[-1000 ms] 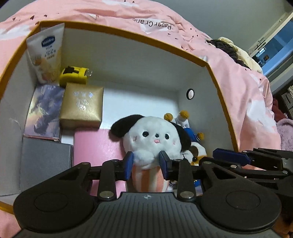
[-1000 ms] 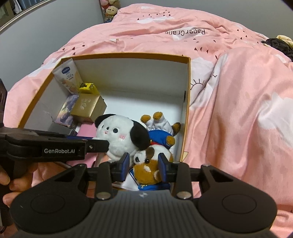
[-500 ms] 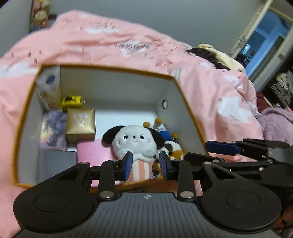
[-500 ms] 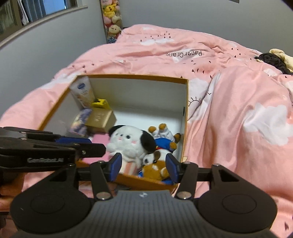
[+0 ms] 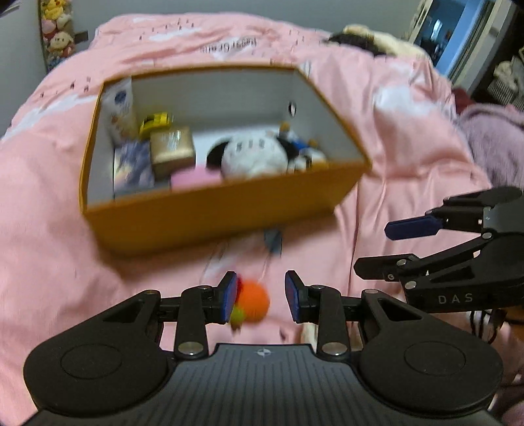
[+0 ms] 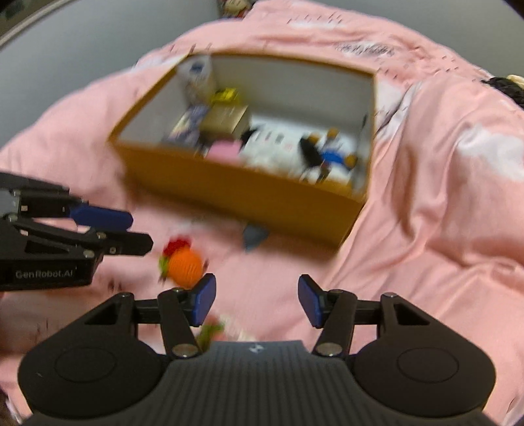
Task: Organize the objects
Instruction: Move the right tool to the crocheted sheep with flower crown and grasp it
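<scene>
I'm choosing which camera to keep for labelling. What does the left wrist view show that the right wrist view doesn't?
Only the left wrist view: a bright doorway at the top right, shelved plush toys at the top left, and the right claw from the side.

Only the right wrist view: the left claw from the side.

Both: the orange box, the white plush inside it, and the orange ball on the pink blanket.

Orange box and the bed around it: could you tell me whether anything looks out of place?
Yes. An orange knitted toy lies loose on the pink duvet in front of the orange box, while the other toys and small boxes sit inside. A small dark item, too blurred to identify, also lies on the duvet at the box's front wall.
</scene>
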